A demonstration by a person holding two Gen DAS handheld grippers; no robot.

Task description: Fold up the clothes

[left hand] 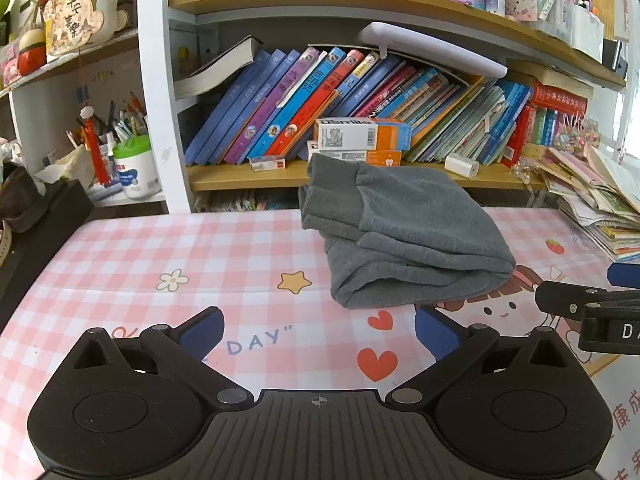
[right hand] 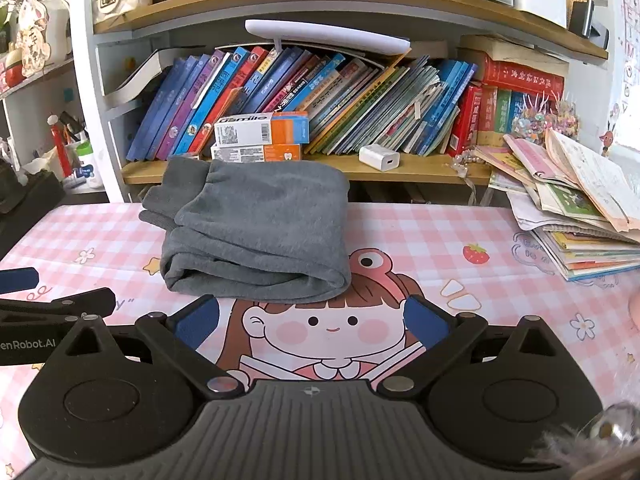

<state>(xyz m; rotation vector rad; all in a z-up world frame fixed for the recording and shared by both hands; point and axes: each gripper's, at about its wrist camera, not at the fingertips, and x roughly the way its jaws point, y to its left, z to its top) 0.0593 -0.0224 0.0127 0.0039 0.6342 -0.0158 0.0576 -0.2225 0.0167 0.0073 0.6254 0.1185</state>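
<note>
left wrist | grey garment point(left hand: 404, 236) folded on table point(left hand: 160, 248) | both jaws apart, empty

Matt grey fleece garment point(right hand: 256, 224)

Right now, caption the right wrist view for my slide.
Open right gripper facing folded grey garment on pink checked table.

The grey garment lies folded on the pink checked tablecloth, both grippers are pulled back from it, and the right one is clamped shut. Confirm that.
One detail is wrong: the right gripper is not clamped shut. The right wrist view shows its jaws spread wide apart with nothing between them. The rest stands: the grey garment lies folded on the pink checked tablecloth, and the left gripper, also open, is back from it too.
</note>
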